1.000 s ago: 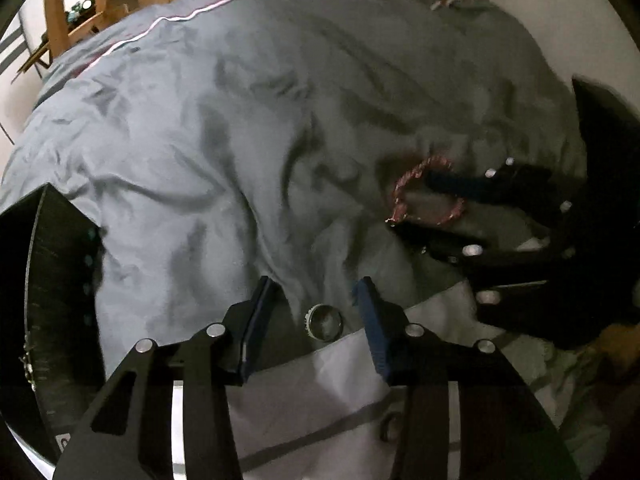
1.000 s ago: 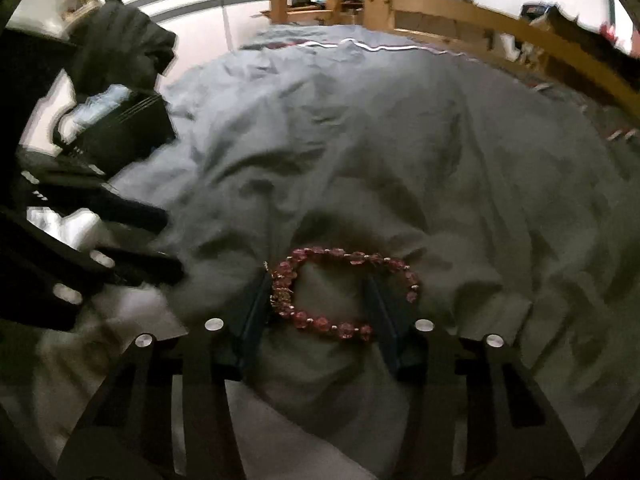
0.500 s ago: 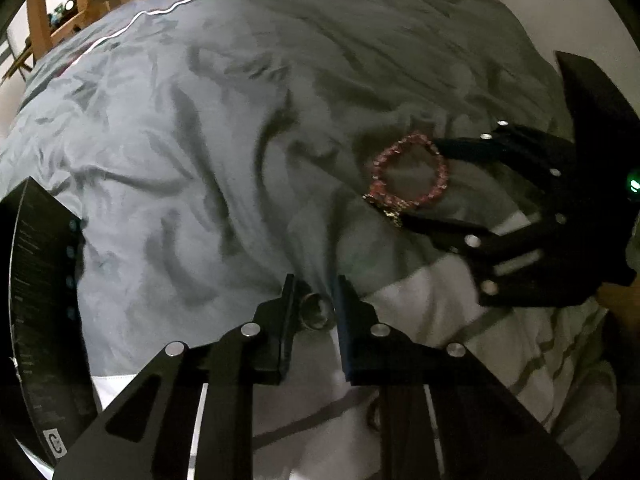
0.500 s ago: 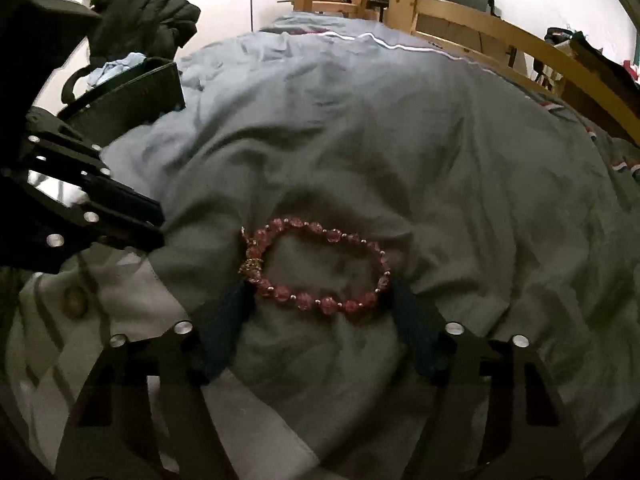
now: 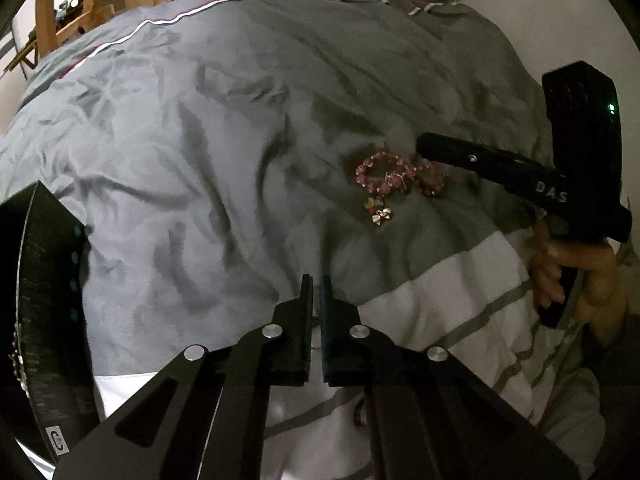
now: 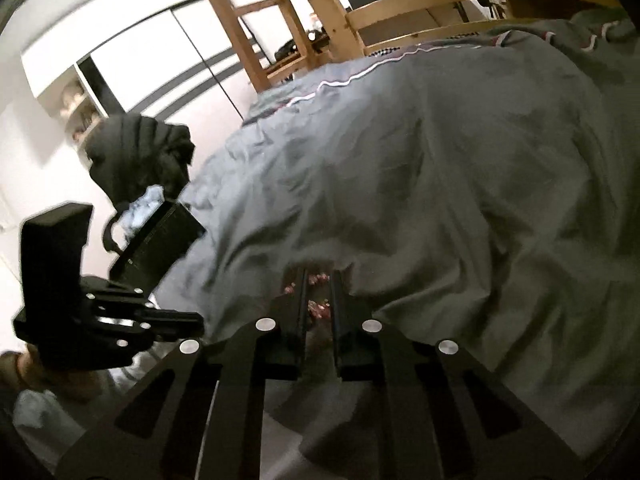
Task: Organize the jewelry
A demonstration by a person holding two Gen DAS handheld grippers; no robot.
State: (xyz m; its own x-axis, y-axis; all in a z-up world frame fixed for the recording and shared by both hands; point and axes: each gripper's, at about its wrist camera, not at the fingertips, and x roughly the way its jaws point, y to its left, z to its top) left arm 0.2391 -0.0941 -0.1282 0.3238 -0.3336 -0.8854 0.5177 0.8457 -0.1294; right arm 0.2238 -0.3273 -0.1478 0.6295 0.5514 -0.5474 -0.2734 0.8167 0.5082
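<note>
A pink beaded bracelet [image 5: 394,175] with a small gold charm lies bunched on the grey duvet [image 5: 200,152]. My right gripper [image 6: 319,280] is shut on the pink bracelet [image 6: 318,307], whose beads show between its fingers; it also shows in the left wrist view [image 5: 424,148], over the bracelet. My left gripper [image 5: 316,280] has its fingers almost together above the duvet. The silver ring does not show between them, so I cannot tell whether it is held.
A black jewelry box [image 5: 44,312] stands at the left edge, also seen in the right wrist view [image 6: 160,248]. A white striped cloth [image 5: 460,292] lies at the near side. A wooden bed frame [image 6: 400,12] runs behind the duvet.
My left gripper closed around the silver ring and lifted; the ring is no longer visible. My right gripper closed on the bracelet, bunching it up.
</note>
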